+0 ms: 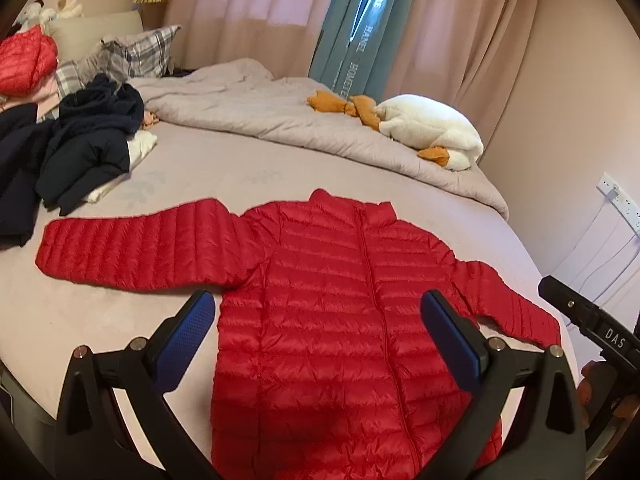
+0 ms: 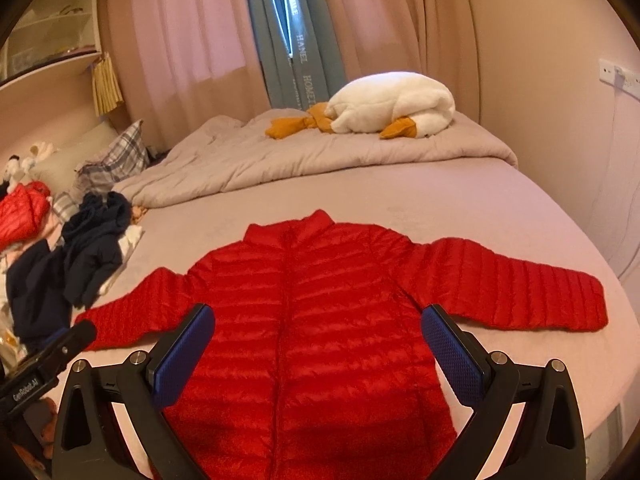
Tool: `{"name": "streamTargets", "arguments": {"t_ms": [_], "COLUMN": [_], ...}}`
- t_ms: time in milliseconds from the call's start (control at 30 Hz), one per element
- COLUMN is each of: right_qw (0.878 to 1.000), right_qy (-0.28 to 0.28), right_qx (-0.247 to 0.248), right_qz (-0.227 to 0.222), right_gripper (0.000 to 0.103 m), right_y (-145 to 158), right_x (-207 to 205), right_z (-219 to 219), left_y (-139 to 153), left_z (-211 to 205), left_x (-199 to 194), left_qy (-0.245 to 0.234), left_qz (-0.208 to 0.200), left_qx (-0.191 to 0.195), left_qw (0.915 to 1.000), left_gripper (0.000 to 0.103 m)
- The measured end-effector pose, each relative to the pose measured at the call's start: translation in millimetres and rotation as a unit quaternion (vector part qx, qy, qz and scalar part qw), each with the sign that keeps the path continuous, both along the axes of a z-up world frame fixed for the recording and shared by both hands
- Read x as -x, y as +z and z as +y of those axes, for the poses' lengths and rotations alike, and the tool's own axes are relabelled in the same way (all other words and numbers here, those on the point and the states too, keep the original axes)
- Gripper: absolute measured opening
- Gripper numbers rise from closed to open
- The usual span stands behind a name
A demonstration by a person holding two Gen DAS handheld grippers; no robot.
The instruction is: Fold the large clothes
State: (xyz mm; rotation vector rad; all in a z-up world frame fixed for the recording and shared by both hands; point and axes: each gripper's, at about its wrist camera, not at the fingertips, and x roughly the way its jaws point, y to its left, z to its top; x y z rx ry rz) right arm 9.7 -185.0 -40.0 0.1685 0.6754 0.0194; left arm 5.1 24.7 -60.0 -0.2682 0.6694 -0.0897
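Observation:
A red quilted puffer jacket lies flat and zipped on the pale bed sheet, collar away from me, both sleeves spread out sideways. My left gripper hovers open above the jacket's lower body, its blue pads wide apart and holding nothing. My right gripper hangs open the same way over the jacket's middle, with nothing between its blue pads. The jacket's hem is hidden below both views. Part of the right gripper's body shows at the right edge of the left wrist view.
A heap of dark navy clothes and another red jacket lie at the left. A rumpled grey duvet and a white plush goose sit at the far side. Curtains hang behind; the bed edge and wall sockets are at right.

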Motion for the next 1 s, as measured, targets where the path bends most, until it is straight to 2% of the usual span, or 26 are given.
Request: {"name": "streamTargets", "arguments": {"t_ms": [200, 433, 633, 667, 733, 800, 900, 1000], "right_qw": [1.0, 1.0, 0.995, 0.993, 0.987, 0.981, 0.966, 0.947], "right_qy": [-0.008, -0.028, -0.088, -0.103, -0.148, -0.182, -0.236, -0.295], "right_qx": [0.014, -0.001, -0.055, -0.057, -0.056, -0.063, -0.103, -0.121], "right_qz": [0.008, 0.0, -0.01, -0.011, -0.01, -0.007, 0.01, 0.027], "right_gripper": [0.102, 0.102, 0.09, 0.084, 0.077, 0.066, 0.054, 0.054], "right_y": [-2, -2, -2, -1, -2, -5, -20, -41], "right_x": [-3, -4, -1, -1, 1, 3, 6, 11], "right_z": [-1, -18, -78, -91, -123, -148, -202, -246], "left_y": [-8, -13, -18, -21, -27, -40, -58, -71], "left_z": [1, 1, 6, 8, 12, 17, 26, 33], "left_x": [-8, -9, -8, -8, -7, -9, -11, -10], "left_qy": [-0.003, -0.001, 0.018, 0.023, 0.029, 0.034, 0.046, 0.065], "left_qz": [0.018, 0.028, 0.034, 0.033, 0.036, 0.055, 0.089, 0.109], "left_qx": [0.004, -0.001, -0.01, -0.011, -0.01, -0.008, -0.001, -0.002], "left_qw": [0.9998, 0.9996, 0.9992, 0.9991, 0.9989, 0.9979, 0.9949, 0.9918], "left_gripper": [0.103, 0.103, 0.103, 0.102, 0.102, 0.102, 0.1, 0.1]}}
